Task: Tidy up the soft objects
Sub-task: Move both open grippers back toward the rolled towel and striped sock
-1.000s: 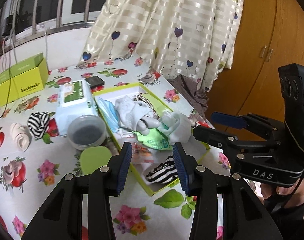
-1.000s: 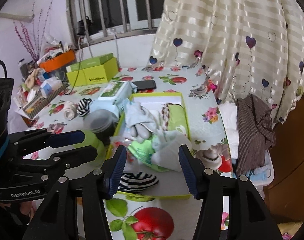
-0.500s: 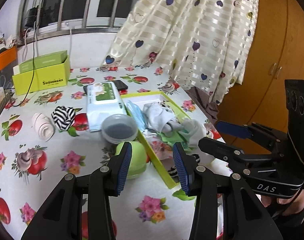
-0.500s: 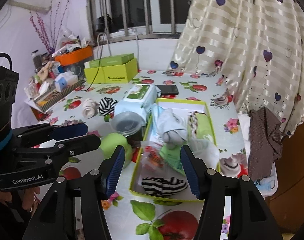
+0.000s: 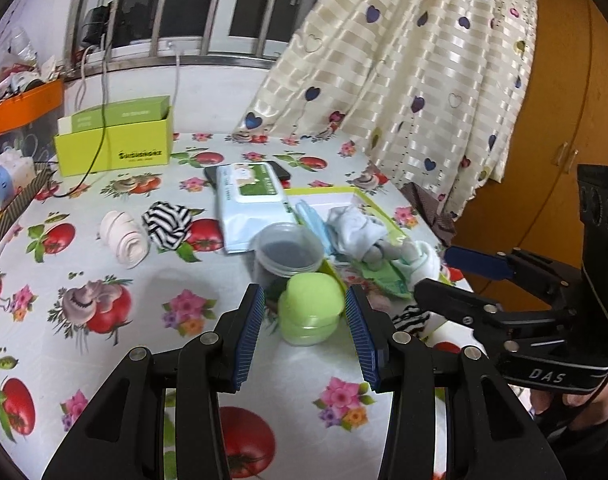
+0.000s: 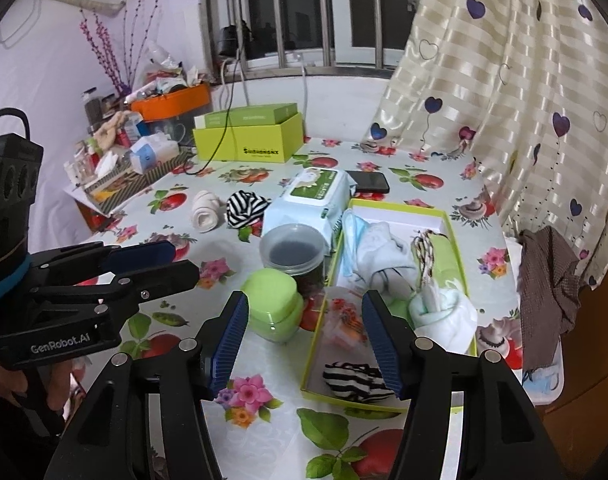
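Observation:
A yellow-green tray (image 6: 458, 248) on the flowered table holds several soft things: pale socks (image 6: 378, 246), a white-green roll (image 6: 440, 312) and a striped sock (image 6: 354, 378). A cream sock roll (image 5: 124, 236) and a black-and-white striped sock (image 5: 168, 224) lie on the table left of the tray; both also show in the right wrist view, the cream roll (image 6: 204, 212) and the striped sock (image 6: 244, 206). My left gripper (image 5: 306, 334) is open and empty, above the table before a green jar (image 5: 310, 306). My right gripper (image 6: 306, 342) is open and empty, over the tray's near left edge.
A wipes pack (image 5: 254, 196), a clear lidded tub (image 5: 288, 250) and a phone (image 6: 368, 182) lie beside the tray. A green box (image 5: 116, 142) with a cable stands at the back. Clutter lines the left edge (image 6: 136, 160). A curtain (image 5: 404, 80) hangs at the right.
Both grippers have pulled back and up from the tray, widening the view. The left gripper has swung left, from over the tray to in front of the green jar. Both stay open.

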Demonstrator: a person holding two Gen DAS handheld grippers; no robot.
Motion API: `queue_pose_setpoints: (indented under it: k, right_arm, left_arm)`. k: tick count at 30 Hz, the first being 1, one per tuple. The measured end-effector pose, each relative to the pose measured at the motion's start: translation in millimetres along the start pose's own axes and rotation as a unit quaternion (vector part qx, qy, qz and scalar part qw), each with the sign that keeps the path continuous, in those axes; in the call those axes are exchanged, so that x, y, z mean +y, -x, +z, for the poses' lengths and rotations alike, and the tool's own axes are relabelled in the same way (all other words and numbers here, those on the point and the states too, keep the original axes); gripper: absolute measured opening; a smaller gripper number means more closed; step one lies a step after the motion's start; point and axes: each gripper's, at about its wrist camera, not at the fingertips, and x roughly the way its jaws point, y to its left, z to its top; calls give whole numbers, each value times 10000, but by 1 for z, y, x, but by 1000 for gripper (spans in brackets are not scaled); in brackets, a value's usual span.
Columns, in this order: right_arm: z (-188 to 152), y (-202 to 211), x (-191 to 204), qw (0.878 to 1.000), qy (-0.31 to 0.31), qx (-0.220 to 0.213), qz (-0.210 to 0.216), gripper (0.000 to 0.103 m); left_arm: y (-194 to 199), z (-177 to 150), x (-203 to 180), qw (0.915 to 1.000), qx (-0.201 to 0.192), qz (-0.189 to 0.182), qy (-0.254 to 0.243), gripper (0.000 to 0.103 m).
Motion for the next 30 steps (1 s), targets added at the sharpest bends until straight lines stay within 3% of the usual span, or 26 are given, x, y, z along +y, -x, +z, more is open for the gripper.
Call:
queue_pose_setpoints:
  k: [17,30]
  right_arm:
    - [10,-14,26,9994,246,26,237,63]
    - [60,-59,66,9965,594,196,551,64]
  left_arm:
    - [7,-12,60,9974,33,455,554,44]
    - [9,3,116,9922,-46,863,900,44]
